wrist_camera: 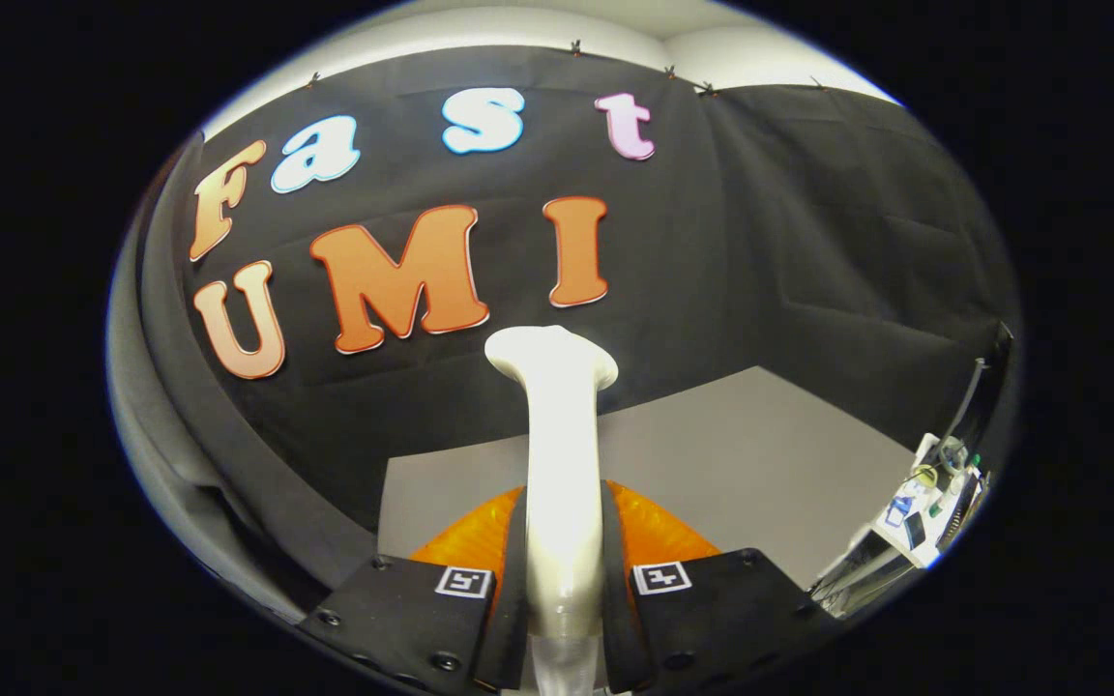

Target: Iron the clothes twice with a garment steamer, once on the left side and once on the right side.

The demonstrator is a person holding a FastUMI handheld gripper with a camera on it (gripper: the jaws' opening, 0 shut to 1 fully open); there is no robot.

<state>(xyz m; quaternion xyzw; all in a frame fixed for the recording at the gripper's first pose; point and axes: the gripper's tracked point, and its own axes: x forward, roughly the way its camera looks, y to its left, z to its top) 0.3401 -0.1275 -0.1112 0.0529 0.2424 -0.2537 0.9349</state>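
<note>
Black cloth (760,222) hangs as back wall, pinned w/ small clips (670,72) along top edge; creased in places, w/ a vertical fold where two panels meet. White wall (538,24) above it. Grey table (760,454) below, bare matte surface, its far edge against the cloth. At table's far right corner, a white stand (915,527) w/ small clutter on it, too small to tell what. Thin dark pole (965,396) rises just behind that stand, tilted.
</note>
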